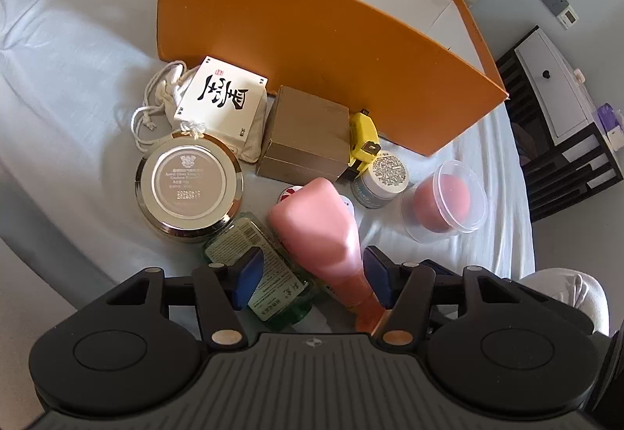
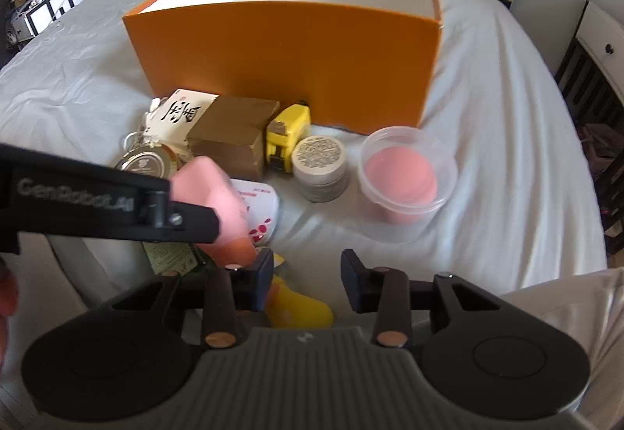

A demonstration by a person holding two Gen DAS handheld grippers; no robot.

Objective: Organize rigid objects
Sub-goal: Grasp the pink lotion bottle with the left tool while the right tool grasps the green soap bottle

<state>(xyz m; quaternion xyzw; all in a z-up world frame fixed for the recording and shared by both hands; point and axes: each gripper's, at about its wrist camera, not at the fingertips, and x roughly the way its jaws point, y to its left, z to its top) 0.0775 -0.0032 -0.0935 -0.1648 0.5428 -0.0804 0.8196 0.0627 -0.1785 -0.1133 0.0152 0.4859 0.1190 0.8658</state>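
My left gripper (image 1: 312, 278) is around a pink bottle (image 1: 316, 231), which lies between its blue pads (image 1: 249, 274); the pads stand apart and contact is unclear. In the right wrist view the left gripper's finger (image 2: 187, 221) crosses in front of the pink bottle (image 2: 210, 192), which looks raised off the bed. My right gripper (image 2: 307, 281) is open and empty, low over the sheet. An open orange box (image 1: 312, 39) stands behind the cluster and also shows in the right wrist view (image 2: 280, 55).
On the bed lie a round silver tin (image 1: 190, 182), card box (image 1: 222, 96), brown box (image 1: 308, 139), yellow tape measure (image 1: 362, 141), small jar (image 1: 380, 176), clear tub with pink sponge (image 1: 444, 199), green bottle (image 1: 257, 266) and a yellow item (image 2: 300, 307).
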